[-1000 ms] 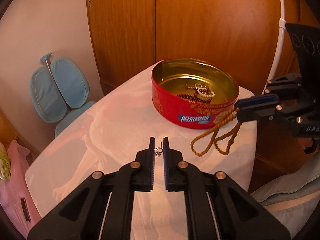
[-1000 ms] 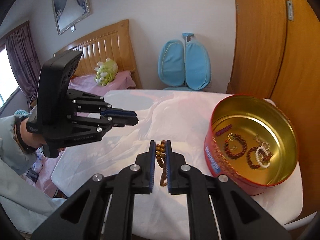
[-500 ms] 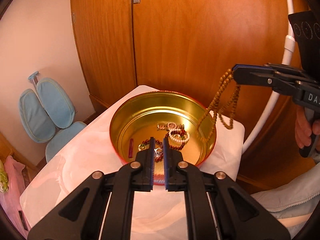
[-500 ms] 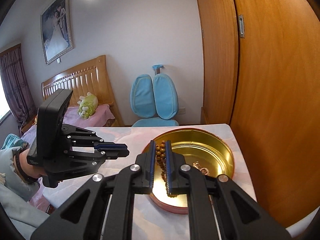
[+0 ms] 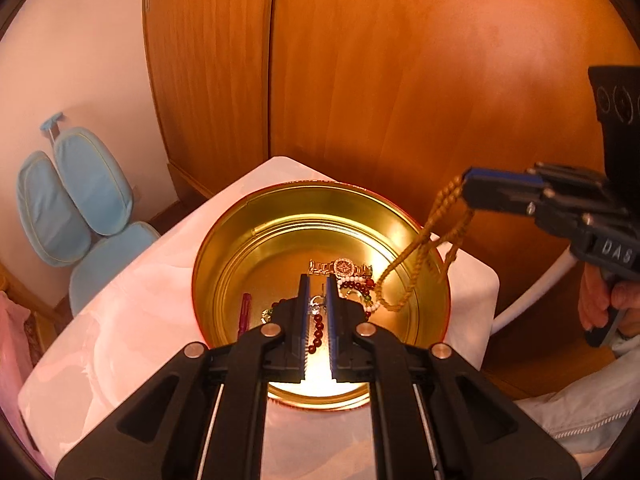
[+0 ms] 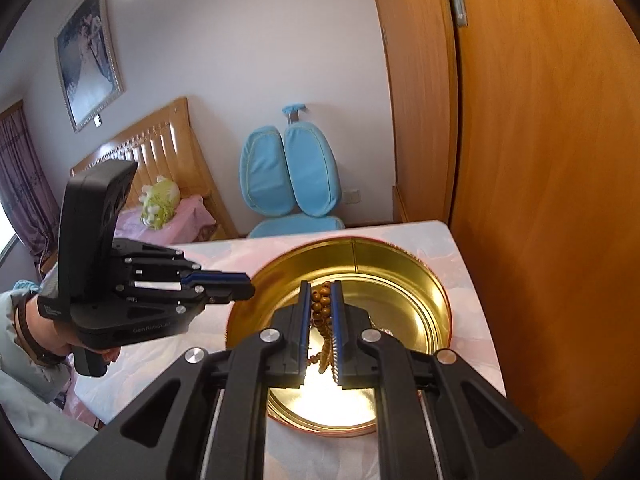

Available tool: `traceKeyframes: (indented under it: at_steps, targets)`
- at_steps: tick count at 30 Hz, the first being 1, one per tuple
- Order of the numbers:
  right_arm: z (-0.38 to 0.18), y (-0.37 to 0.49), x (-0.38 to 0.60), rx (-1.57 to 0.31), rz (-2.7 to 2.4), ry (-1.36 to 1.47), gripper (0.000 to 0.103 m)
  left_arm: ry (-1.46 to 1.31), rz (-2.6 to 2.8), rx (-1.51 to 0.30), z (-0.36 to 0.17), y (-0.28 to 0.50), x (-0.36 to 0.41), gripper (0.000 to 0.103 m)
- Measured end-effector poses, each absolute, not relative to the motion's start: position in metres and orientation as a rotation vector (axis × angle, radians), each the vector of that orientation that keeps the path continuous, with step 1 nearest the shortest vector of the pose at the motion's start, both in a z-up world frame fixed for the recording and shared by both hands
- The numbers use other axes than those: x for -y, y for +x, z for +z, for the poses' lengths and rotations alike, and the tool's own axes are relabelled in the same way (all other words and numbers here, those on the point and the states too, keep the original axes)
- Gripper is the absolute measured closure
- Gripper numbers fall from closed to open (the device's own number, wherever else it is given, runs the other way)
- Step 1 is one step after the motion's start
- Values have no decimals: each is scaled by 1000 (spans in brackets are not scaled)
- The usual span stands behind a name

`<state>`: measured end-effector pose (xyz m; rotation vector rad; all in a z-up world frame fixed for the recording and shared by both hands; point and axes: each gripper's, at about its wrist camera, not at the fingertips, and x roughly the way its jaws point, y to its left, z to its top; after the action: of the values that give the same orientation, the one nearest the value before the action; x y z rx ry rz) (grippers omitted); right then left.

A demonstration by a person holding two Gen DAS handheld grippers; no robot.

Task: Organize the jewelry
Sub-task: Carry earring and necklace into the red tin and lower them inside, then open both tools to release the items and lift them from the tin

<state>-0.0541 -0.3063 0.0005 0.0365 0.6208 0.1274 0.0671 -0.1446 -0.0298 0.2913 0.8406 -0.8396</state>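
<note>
A round red tin with a gold inside (image 5: 224,264) (image 6: 400,264) sits on the white table. In it lie a watch (image 5: 340,267), a white and red bead bracelet (image 5: 354,285), a dark red bead bracelet (image 5: 318,332) and a small red stick (image 5: 244,312). My left gripper (image 5: 316,284) hovers over the tin, shut on a small silver ring (image 5: 317,303). My right gripper (image 6: 321,288) (image 5: 466,190) is shut on a long brown bead necklace (image 6: 322,308) (image 5: 416,268), whose loops hang down into the tin.
The table (image 5: 132,304) has a pale pink-white cloth. Wooden wardrobe doors (image 5: 400,80) stand right behind the tin. A blue chair (image 6: 292,184) stands beyond the table's far side, and a bed with a pink cover (image 6: 172,216) lies further back.
Both grippers have moved from the bare table to above the tin. The necklace was lifted off the table and now hangs into the tin.
</note>
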Motion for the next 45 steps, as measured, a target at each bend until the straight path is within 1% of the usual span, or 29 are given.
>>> traceKeyframes:
  at_steps: [3, 5, 9, 13, 18, 41, 42, 43, 44, 45]
  targets:
    - [-14, -36, 309, -681, 116, 57, 92, 290, -849, -915, -47, 90, 154, 95]
    - [-26, -23, 312, -729, 112, 85, 92, 365, -843, -968, -62, 104, 168, 95]
    - [-60, 4, 314, -896, 113, 111, 92, 474, -869, -1107, -100, 123, 191, 95]
    - [-92, 18, 321, -1015, 87, 159, 92, 555, -894, -1155, -121, 122, 204, 95]
    - [-102, 17, 326, -1030, 84, 189, 92, 559, -881, -1169, -130, 120, 209, 95]
    - [-92, 11, 328, -984, 55, 165, 92, 662, -838, -1125, -121, 114, 212, 95]
    - [-88, 10, 326, -966, 39, 147, 89, 670, -826, -1109, -118, 114, 212, 93]
    - [-82, 8, 325, -936, 27, 124, 82, 679, -809, -1090, -115, 112, 212, 87]
    - [-77, 5, 324, -908, 15, 107, 46, 685, -790, -1068, -111, 112, 211, 59]
    - [-71, 2, 324, -874, -1, 92, 20, 692, -768, -1040, -106, 109, 210, 23]
